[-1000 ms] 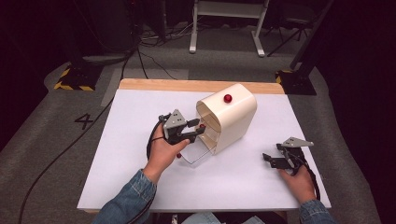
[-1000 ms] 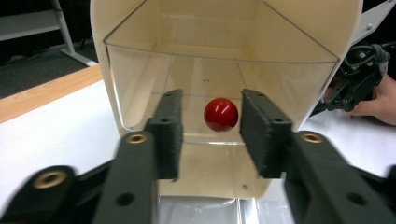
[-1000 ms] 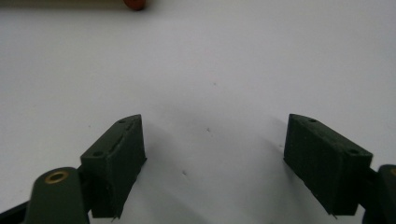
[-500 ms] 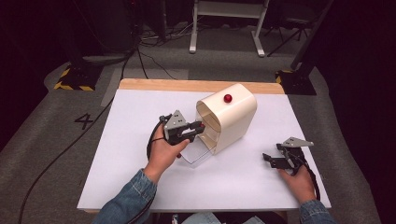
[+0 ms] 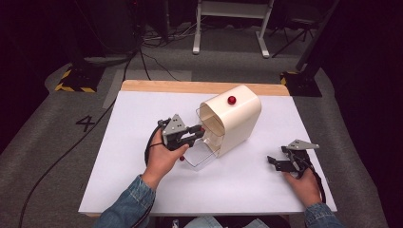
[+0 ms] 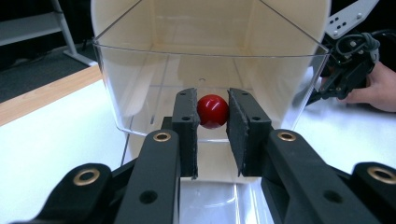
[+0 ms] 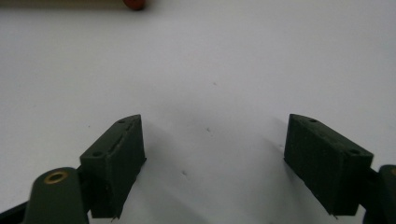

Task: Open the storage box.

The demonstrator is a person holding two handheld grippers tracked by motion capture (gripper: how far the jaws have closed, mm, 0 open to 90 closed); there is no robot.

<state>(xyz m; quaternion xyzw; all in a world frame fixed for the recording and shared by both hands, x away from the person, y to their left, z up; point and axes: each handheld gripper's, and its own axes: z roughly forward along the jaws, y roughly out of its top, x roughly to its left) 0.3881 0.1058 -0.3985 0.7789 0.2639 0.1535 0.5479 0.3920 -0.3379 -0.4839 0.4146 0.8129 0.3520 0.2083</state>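
Observation:
A cream, round-topped box [image 5: 235,118] stands on the white table [image 5: 133,123], with a red knob [image 5: 231,99] on its top. Its clear front piece [image 5: 200,156] is drawn out low toward my left hand. In the left gripper view, the clear curved wall [image 6: 140,93] stands right ahead. There my left gripper [image 6: 212,109] is shut on a small red ball knob [image 6: 212,111] at that wall. From above, the same gripper [image 5: 198,132] sits at the box's open mouth. My right gripper [image 5: 277,161] rests open near the table's right front, its pads [image 7: 116,158] wide apart over bare table.
A wooden strip [image 5: 190,87] edges the table's far side. Beyond it are grey floor, cables and a white stand [image 5: 230,23]. A blurred red bit [image 7: 135,3] shows at the top edge of the right gripper view.
My left gripper has edged slightly toward the box's mouth. The right hand and gripper have stayed put.

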